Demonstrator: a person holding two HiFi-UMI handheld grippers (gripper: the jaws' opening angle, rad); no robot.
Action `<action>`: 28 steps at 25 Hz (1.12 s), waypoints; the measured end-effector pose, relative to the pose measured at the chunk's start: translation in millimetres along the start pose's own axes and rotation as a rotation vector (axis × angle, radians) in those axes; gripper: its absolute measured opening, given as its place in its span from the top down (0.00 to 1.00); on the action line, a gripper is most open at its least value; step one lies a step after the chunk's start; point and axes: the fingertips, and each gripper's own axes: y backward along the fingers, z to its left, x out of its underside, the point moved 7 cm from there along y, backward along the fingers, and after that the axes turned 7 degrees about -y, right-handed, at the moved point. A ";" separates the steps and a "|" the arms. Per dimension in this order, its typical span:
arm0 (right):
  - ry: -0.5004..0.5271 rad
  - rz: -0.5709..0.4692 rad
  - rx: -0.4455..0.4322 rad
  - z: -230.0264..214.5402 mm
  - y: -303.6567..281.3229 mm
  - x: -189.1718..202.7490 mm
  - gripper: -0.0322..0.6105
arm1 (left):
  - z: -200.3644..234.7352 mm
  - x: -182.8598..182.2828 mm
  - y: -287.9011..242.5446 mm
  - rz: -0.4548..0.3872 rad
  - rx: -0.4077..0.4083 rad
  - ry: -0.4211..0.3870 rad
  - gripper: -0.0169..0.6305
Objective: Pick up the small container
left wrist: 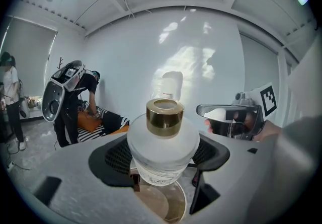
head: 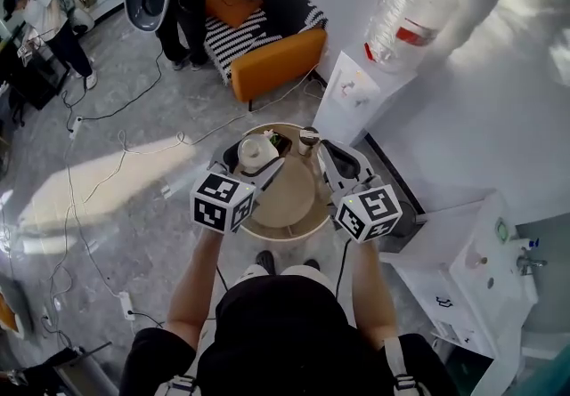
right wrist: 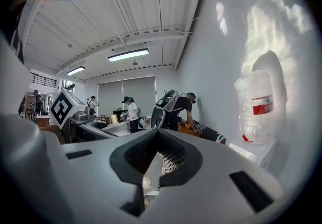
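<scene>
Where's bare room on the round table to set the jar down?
Free: the near and middle part of the round beige table top, bordered by the left gripper and the right gripper. Crowded: the far rim, where the left gripper holds the frosted white jar with gold cap beside a small dark-topped object.

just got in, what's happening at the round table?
A person works two handheld grippers over a small round table. The left gripper is clamped on the small container, a frosted white jar with a gold cap, which looks lifted above the tabletop. The right gripper hangs beside it, jaws together with nothing between them.
</scene>
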 end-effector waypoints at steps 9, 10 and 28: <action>0.013 -0.019 -0.005 14.6 9.9 -16.0 0.95 | -11.9 -20.9 8.7 0.005 0.034 -0.009 0.44; 0.014 -0.021 -0.004 15.1 10.9 -16.5 0.95 | -12.7 -21.4 9.3 0.004 0.038 -0.008 0.44; 0.028 -0.006 -0.011 24.0 7.1 -15.8 0.95 | -10.2 -20.0 16.1 -0.018 0.047 -0.003 0.44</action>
